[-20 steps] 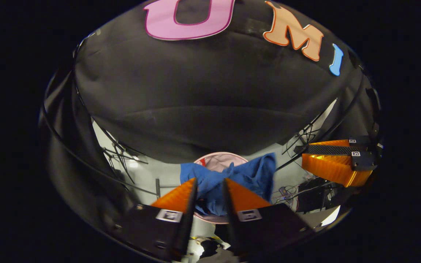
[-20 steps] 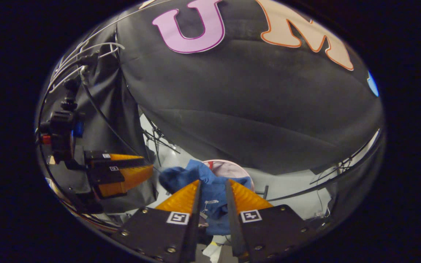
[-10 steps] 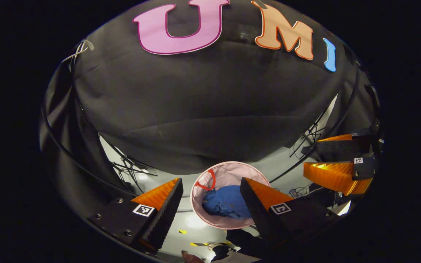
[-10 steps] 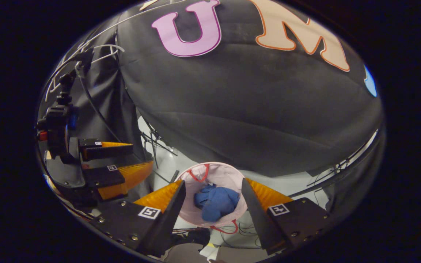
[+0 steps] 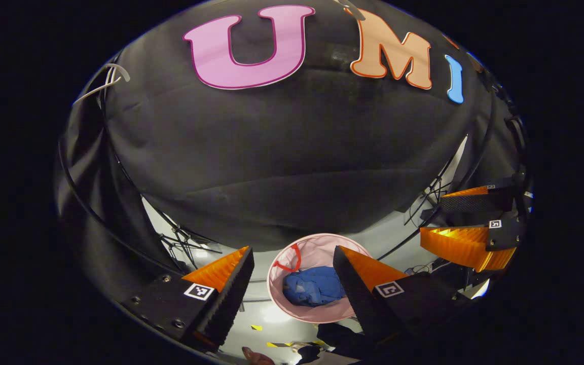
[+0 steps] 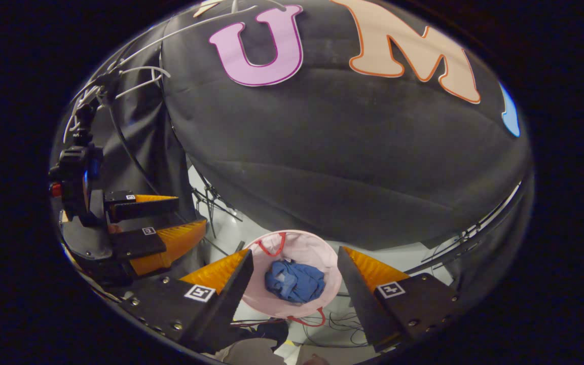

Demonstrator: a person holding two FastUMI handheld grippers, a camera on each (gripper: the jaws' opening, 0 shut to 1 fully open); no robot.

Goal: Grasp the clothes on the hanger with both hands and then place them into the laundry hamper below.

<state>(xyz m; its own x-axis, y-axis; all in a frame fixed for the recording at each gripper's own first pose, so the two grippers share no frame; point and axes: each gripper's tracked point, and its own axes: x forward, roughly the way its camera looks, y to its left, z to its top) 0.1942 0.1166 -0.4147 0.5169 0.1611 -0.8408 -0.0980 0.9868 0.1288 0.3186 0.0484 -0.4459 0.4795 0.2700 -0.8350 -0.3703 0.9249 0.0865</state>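
Blue clothes point(image 6: 294, 281) lie bunched — inside pink hamper point(image 6: 317, 253).

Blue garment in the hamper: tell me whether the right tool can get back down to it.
Probably yes: the right tool is open above the hamper, whose mouth is uncovered, with the blue garment on top.

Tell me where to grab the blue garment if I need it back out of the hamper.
Probably from straight above: the blue garment lies crumpled at the bottom of the pink hamper, walled all round. Pinch its raised top folds with an open claw.
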